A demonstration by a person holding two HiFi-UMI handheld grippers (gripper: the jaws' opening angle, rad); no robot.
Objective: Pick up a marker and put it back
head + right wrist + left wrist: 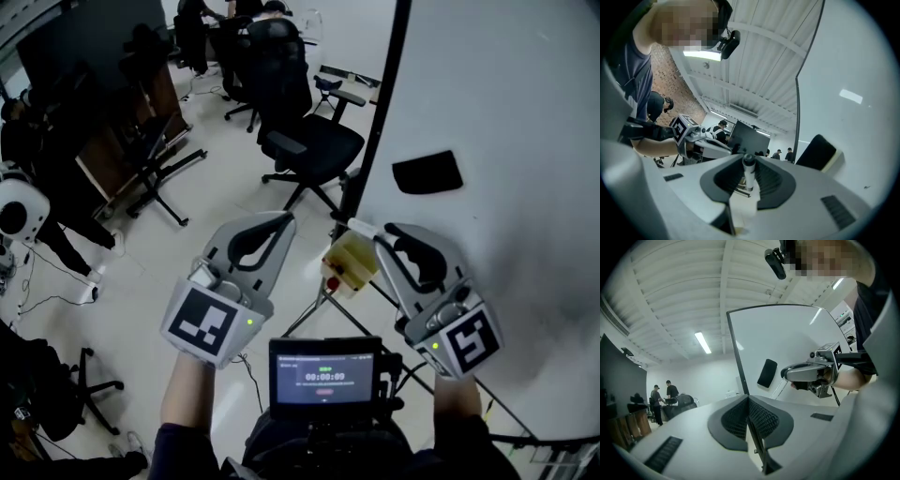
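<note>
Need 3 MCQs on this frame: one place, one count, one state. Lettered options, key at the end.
1. Where is the black eraser?
A) on the whiteboard
B) on a shelf
C) in a drawer

2. How many tools hold a marker?
A) none
B) one
C) both

3. The left tool has its jaws:
A) wide apart
B) together, nothing between
C) clamped on a cloth

Key:
1 A, the eraser sits on the board's face.
2 B, only the right tool grips the marker.
3 B, the left gripper view shows the pads meeting, empty.
</note>
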